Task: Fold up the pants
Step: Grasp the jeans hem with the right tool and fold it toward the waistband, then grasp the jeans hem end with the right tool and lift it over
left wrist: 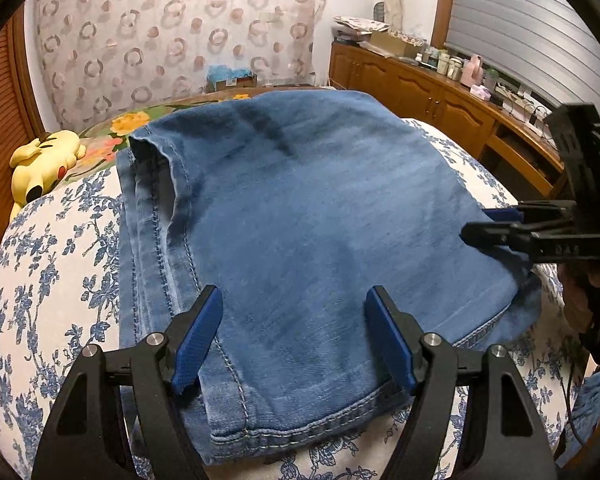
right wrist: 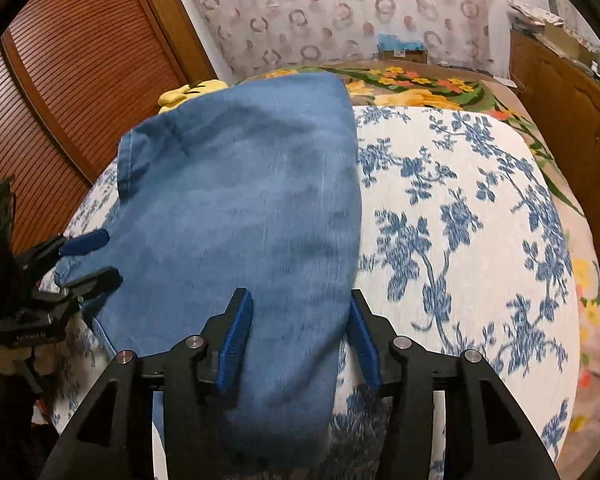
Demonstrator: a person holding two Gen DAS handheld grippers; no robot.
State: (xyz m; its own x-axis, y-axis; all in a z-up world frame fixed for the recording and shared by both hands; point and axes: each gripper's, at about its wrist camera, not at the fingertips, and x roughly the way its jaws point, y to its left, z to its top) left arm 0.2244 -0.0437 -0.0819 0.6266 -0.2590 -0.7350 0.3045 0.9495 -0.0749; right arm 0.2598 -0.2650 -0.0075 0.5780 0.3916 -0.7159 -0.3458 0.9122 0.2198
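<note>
Pants (left wrist: 300, 208) — blue jeans, already doubled over — lie on the blue-flowered bedspread (left wrist: 52, 248) beneath both of my grippers; the denim looks thick and limp, heavy enough to sag, unlikely to slip. My left gripper (left wrist: 296, 336) hangs wide open over the near hem, pads clear of the cloth; my right gripper (right wrist: 300, 340) stands partly open astride the folded edge, holding nothing, as far as the blurred view lets me judge. I reckon the hem corners and the stitched side seam give the surest hold; the fold's middle would bunch. A yellow plush toy (left wrist: 44, 164) rests beyond the far end, a wooden cabinet (left wrist: 440, 96) further off — neither blocks the way.
</note>
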